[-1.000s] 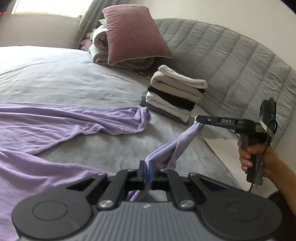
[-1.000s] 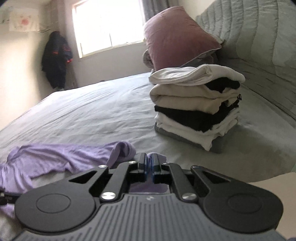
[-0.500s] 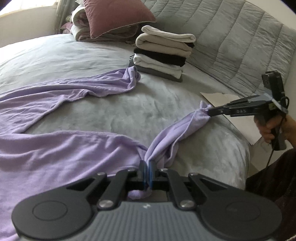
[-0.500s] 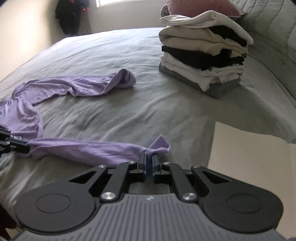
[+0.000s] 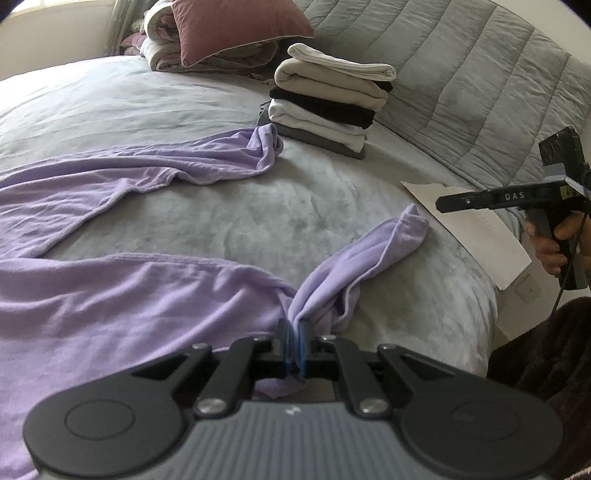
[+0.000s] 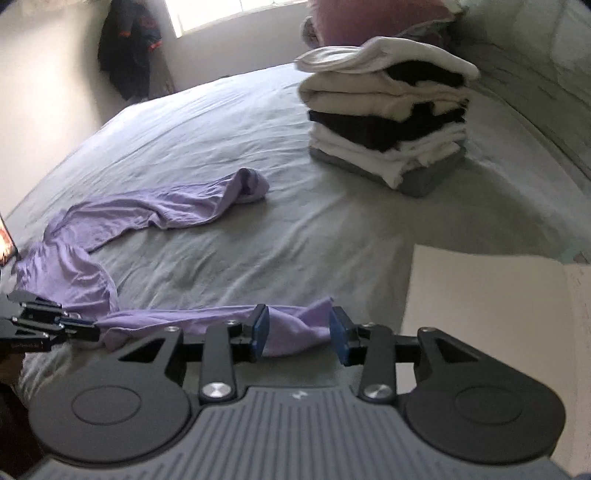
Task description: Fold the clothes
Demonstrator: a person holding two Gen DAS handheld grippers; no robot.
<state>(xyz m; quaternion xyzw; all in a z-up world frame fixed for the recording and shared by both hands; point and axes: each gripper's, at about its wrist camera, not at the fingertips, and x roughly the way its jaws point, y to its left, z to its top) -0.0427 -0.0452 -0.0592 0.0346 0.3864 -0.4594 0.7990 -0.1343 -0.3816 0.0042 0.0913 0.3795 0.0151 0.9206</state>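
Observation:
A lilac long-sleeved garment [image 5: 110, 288] lies spread on the grey bed [image 5: 147, 99]. My left gripper [image 5: 294, 345] is shut on a bunched fold of it near the bed's front edge. One sleeve [image 5: 373, 251] runs from there toward the right and lies loose. My right gripper [image 6: 299, 332] is open, its blue pads either side of that sleeve's cuff [image 6: 295, 328]. In the left wrist view the right gripper [image 5: 441, 204] hovers a little right of the cuff. The other sleeve [image 6: 177, 206] stretches toward the clothes stack.
A stack of folded white, beige and black clothes [image 5: 328, 103] stands on the bed near the grey quilted headboard [image 5: 461, 74]. A mauve pillow [image 5: 236, 26] on bedding lies behind it. A white sheet of card [image 6: 491, 314] rests at the bed's right edge.
My right gripper has opened and let go of the sleeve cuff, which now lies on the bed. The left gripper stays shut on the garment.

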